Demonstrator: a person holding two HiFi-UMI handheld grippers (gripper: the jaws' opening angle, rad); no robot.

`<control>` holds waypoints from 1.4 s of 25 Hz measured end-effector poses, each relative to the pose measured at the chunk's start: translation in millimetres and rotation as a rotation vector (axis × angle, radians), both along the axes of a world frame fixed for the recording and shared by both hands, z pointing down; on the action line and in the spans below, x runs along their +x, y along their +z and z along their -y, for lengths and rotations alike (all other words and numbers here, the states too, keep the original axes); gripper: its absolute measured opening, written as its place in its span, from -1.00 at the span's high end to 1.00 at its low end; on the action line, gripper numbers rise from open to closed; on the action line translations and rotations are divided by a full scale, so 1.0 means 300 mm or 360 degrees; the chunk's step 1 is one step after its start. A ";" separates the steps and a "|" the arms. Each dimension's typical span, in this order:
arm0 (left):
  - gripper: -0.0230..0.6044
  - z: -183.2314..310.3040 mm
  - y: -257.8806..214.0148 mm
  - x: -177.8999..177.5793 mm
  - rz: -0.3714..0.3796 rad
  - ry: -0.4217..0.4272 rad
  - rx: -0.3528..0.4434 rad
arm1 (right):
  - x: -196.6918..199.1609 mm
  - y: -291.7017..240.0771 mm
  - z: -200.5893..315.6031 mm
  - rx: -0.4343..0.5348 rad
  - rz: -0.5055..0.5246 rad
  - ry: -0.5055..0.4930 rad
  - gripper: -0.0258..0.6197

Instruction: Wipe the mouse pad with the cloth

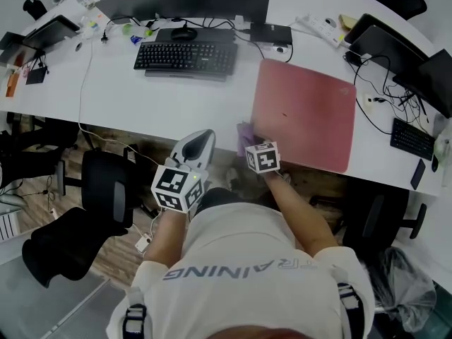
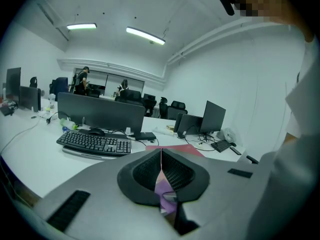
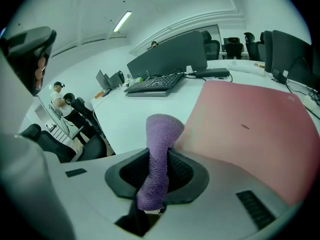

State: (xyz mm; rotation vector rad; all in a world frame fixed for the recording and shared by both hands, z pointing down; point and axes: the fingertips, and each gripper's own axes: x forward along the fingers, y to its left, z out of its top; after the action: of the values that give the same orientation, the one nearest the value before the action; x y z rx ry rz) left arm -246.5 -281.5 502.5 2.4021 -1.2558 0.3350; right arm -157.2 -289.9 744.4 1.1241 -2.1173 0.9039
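Left gripper (image 1: pixel 203 137): held off the near edge of the white tabletop (image 1: pixel 162 101), level with the person's torso. In the left gripper view its fingers (image 2: pixel 176 172) are pressed together, with only a thin seam between them. A small purple patch shows in the slot beneath the seam; what it is cannot be determined. A black keyboard (image 1: pixel 186 58) lies ahead of these fingers and slightly to their left, with a dark monitor (image 1: pixel 185 0) beyond it. Right gripper (image 1: pixel 248 138): positioned just to the right of the left one, at the tabletop's near edge. Its fingers (image 3: pixel 182 170) are clamped on the purple cloth (image 3: pixel 161 134). The cloth passes up between them as a narrow rolled strip, and its rounded upper end stands clear above and ahead of the fingertips. The lower end hangs just below the fingers. The red mouse pad (image 1: pixel 307 111) lies flat on the tabletop ahead of the right fingers and to their right, well to the right of the left fingers. The cloth's free end sits at the pad's near left corner. Whether the cloth is touching the pad surface cannot be confirmed from either view. The pad's near edge runs along the tabletop's edge. A small dark speck marks the pad ahead of the right fingers.
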 end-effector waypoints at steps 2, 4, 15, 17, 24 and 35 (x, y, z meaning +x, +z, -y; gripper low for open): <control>0.82 -0.007 -0.003 0.021 0.0002 0.0007 0.0000 | 0.038 -0.001 0.003 -0.0010 0.0008 0.0028 0.61; 0.82 -0.010 -0.007 0.054 0.0004 0.0012 0.0001 | 0.083 -0.001 0.006 -0.0014 0.0013 0.0050 0.61; 0.82 -0.004 -0.059 0.368 0.0001 0.0097 0.0037 | 0.456 0.013 -0.029 -0.0045 0.0006 0.0173 0.61; 0.82 -0.008 -0.064 0.433 -0.0002 0.0117 0.0041 | 0.530 0.012 -0.040 -0.0049 0.0010 0.0201 0.61; 0.82 -0.028 -0.069 0.680 -0.0040 0.0199 0.0055 | 0.814 0.011 -0.082 -0.0052 -0.0034 0.0282 0.61; 0.82 -0.043 -0.056 0.970 -0.0119 0.0269 0.0072 | 1.212 0.007 -0.158 -0.0032 -0.0106 0.0438 0.61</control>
State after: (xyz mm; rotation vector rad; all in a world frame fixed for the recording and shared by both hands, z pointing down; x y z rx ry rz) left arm 44.7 -268.6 485.8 2.5411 -1.0419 0.2657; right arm 206.4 -242.4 746.4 1.4390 -1.9257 0.9927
